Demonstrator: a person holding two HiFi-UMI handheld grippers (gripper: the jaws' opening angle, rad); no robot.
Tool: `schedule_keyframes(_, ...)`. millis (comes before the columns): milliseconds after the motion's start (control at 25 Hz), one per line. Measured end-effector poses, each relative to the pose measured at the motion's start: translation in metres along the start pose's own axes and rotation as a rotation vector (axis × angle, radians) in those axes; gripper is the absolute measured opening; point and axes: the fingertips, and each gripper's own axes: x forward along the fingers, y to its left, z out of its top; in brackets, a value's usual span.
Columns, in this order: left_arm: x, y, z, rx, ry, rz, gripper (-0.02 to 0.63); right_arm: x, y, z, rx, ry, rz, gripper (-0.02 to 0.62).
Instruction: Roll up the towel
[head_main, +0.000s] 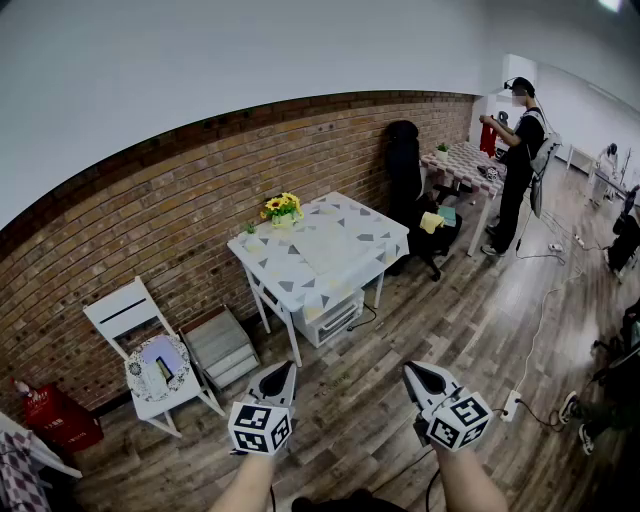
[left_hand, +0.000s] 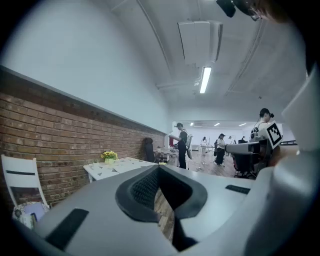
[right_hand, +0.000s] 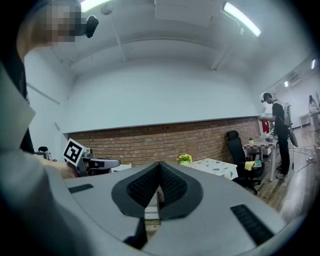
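A pale towel (head_main: 325, 243) lies flat on the white patterned table (head_main: 375, 232) by the brick wall, well ahead of both grippers. My left gripper (head_main: 283, 368) is held over the wooden floor at the lower middle of the head view, its jaws shut with nothing between them. My right gripper (head_main: 412, 368) is beside it, also shut and empty. In the left gripper view the shut left gripper (left_hand: 159, 167) points level toward the table (left_hand: 115, 167). In the right gripper view the shut right gripper (right_hand: 160, 164) points at the brick wall, with the table (right_hand: 215, 165) off to the right.
A pot of yellow flowers (head_main: 282, 208) stands at the table's far corner. A white chair (head_main: 140, 340) and a grey step stool (head_main: 222, 345) stand left of it. A black office chair (head_main: 405, 160) and a person (head_main: 520, 150) at another table are to the right. A power strip (head_main: 510, 405) with cables lies on the floor.
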Motion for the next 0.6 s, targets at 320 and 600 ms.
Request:
schedule_keyframes(320, 0.012, -0.024, -0.008, -0.018, 0.013, -0.006, 0.018, -0.021, -0.021, 0.002, 0.018, -0.011, -0.015, 0.011)
schedule_keyframes(600, 0.018, -0.06, -0.004, 0.002, 0.005, 0.013, 0.018, -0.053, -0.043, 0.002, 0.045, -0.024, 0.004, 0.011)
